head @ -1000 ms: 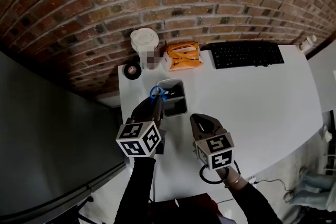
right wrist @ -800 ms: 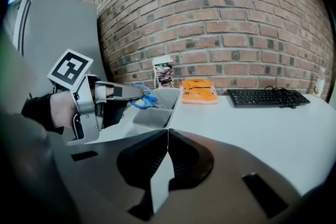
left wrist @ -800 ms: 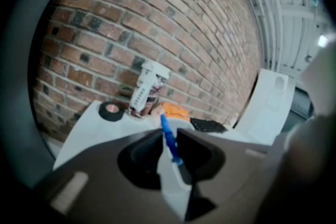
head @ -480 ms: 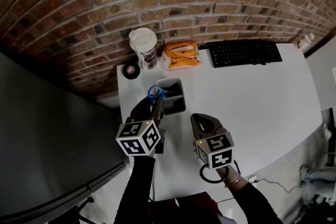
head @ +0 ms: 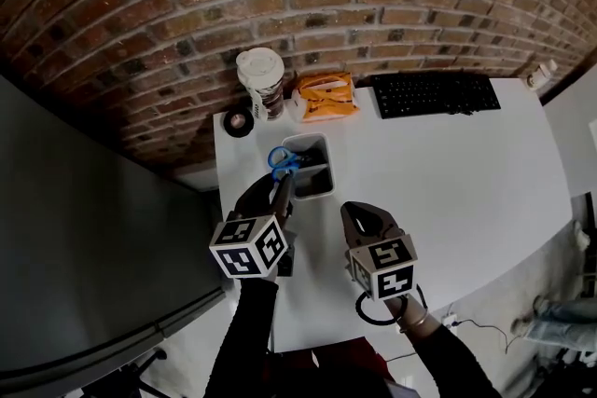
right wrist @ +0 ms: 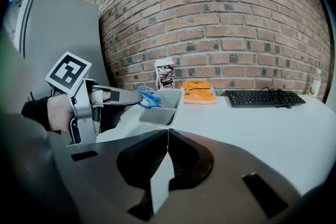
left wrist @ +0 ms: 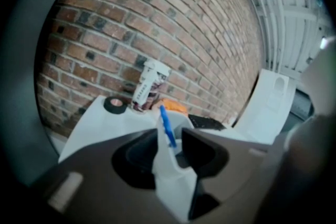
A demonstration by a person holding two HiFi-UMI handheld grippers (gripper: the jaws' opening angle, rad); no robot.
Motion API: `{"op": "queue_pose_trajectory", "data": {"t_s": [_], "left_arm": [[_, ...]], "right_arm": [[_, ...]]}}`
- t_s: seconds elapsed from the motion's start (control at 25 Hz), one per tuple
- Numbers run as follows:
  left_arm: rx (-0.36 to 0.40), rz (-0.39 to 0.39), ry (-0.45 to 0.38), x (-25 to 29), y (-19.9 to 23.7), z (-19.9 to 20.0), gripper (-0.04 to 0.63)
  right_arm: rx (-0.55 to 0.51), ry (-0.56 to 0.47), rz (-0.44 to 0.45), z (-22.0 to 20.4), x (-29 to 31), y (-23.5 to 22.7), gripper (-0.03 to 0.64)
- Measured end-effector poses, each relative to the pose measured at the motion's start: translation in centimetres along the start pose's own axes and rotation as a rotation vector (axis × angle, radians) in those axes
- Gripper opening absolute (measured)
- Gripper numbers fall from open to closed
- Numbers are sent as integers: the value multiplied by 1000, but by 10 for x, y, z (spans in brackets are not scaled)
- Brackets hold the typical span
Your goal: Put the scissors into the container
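Blue-handled scissors stand in the grey container, handles leaning over its near left rim. My left gripper sits right at that rim. Its jaws have just been opening and now stand apart. In the left gripper view, a blue handle rises just past the left gripper's tips, and the pads do not press on it. My right gripper hovers over the table, right of the left one. The right gripper's jaws meet with nothing between them.
A paper cup with a lid, a roll of black tape and an orange packet stand along the brick wall. A black keyboard lies at the back right. The white table's left edge runs close to the container.
The left gripper's jaws have parted from the scissors' handles, which stay leaning in the container. Neither hand has shifted.
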State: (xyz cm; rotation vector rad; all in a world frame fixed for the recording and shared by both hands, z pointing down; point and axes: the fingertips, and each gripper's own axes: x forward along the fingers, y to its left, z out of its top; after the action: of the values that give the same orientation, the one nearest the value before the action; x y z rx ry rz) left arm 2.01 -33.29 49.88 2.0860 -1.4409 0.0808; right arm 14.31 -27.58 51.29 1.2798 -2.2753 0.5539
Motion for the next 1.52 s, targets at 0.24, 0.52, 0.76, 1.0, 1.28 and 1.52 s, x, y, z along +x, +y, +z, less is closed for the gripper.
{"op": "queue_pose_trajectory", "data": {"t_s": [0.24, 0.52, 0.76, 1.0, 1.28, 1.52], "left_arm": [[-2, -2, 15, -13, 0, -11, 143], [1, 11, 19, -32, 1, -20, 91], [36, 7, 19, -51, -3, -24, 11], [54, -8, 18, -68, -6, -27, 3], [101, -6, 23, -89, -7, -27, 2], [136, 8, 42, -106, -6, -33, 2]], "right_arm": [[3, -4, -5, -4, -7, 6, 9], [9, -13, -14, -6, -18, 13, 9], [16, -27, -19, -7, -27, 21, 9], [11, -39, -21, -7, -37, 32, 9], [14, -41, -37, -11, -48, 40, 9], [15, -51, -46, -12, -58, 48, 9]]}}
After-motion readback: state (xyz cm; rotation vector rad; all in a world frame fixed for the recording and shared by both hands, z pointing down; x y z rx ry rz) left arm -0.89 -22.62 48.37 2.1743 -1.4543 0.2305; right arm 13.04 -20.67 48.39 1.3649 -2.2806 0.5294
